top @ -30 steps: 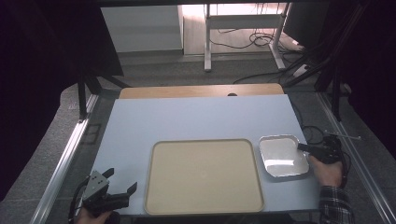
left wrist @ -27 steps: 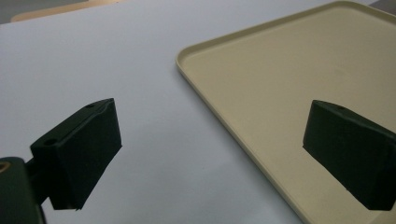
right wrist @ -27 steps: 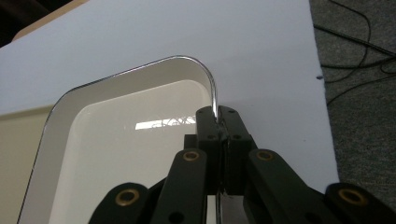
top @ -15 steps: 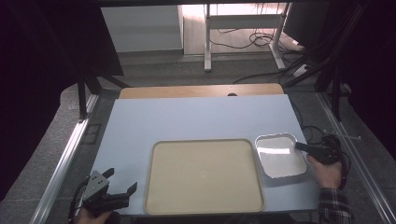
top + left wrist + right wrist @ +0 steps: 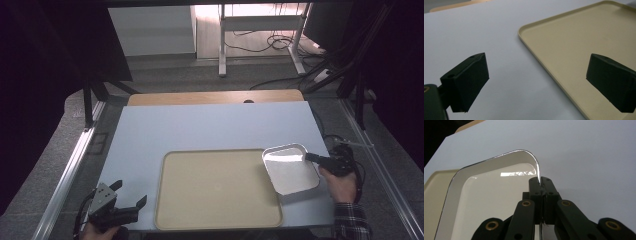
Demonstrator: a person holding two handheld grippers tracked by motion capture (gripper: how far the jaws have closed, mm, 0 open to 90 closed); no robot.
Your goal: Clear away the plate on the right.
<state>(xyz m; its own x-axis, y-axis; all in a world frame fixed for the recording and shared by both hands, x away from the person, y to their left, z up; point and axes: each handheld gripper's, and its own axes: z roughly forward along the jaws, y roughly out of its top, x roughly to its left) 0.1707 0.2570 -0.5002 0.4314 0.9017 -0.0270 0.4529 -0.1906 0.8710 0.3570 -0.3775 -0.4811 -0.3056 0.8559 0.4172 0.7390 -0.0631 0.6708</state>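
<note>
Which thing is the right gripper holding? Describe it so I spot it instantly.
On the pale blue table, look right of the big beige tray. The small white metal dish there is pinched at its rim by the right gripper; it is glossy, shiny-edged, and overlaps the tray's corner.

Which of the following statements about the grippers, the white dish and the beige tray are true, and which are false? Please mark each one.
1. The right gripper is shut on the rim of the white dish. True.
2. The left gripper holds the beige tray. False: its jaws stand wide apart and hold nothing; the tray's edge lies between them on the table.
3. The white dish is full of food. False: it is empty.
4. The beige tray has nothing lying in it. True.
5. The white dish lies in the middle of the tray. False: it is at the tray's right edge, overlapping only its corner.
</note>
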